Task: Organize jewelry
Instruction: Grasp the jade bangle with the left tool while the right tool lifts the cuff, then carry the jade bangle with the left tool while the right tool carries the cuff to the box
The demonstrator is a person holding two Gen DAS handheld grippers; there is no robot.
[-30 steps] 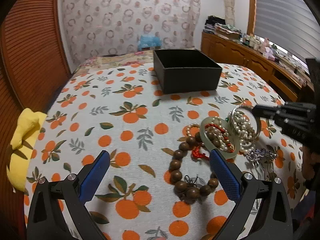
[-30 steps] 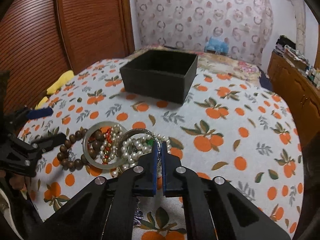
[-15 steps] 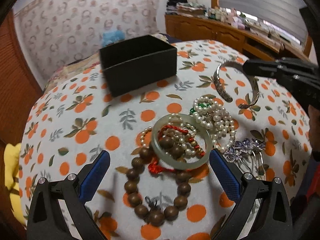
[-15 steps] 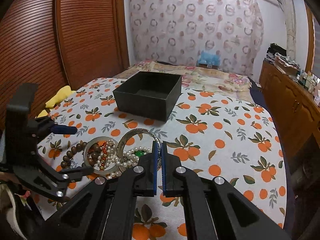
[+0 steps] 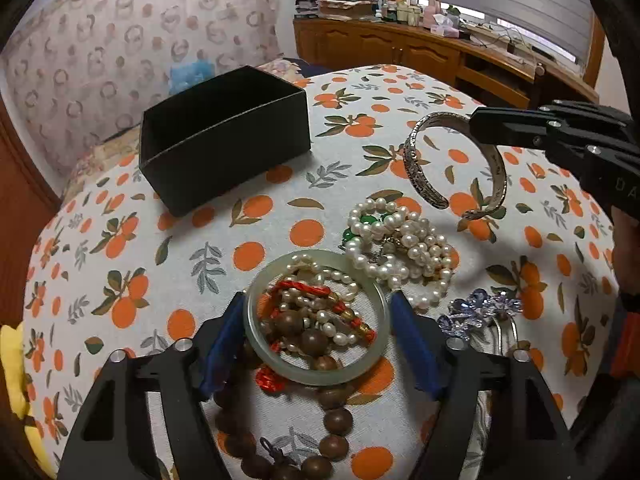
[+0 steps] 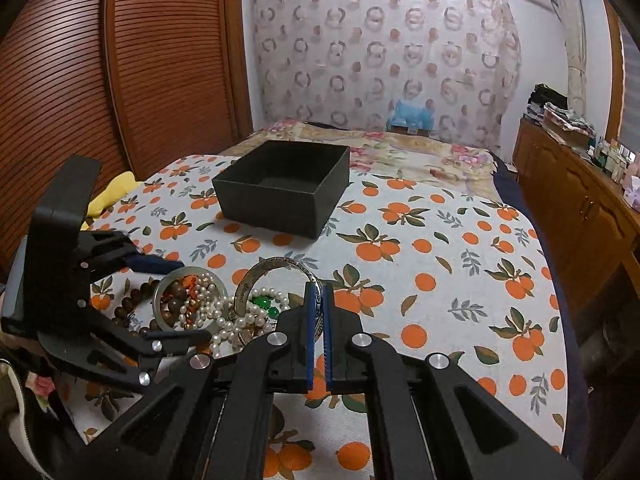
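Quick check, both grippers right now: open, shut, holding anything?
Left gripper: jaws closing around the pale green jade bangle; pads not clearly pressing yet.
Right gripper: shut on the silver cuff bracelet, lifted above the cloth.

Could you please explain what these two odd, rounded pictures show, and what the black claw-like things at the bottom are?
There is no robot here: a person holds a two-finger gripper in each hand, and a wide-angle camera on each looks forward along its fingers.

In the left wrist view, the left gripper has its blue pads either side of a pale green bangle and its jaws are closing; I cannot tell whether they press it yet. Inside and around the bangle lie small pearls, red beads and a brown wooden bead bracelet. Beside them lie a pile of pearl strands and a blue flower hair clip.

In the right wrist view, the right gripper is shut on a silver cuff bracelet, lifted off the orange-patterned cloth. Further back stands an open black box, seemingly empty.
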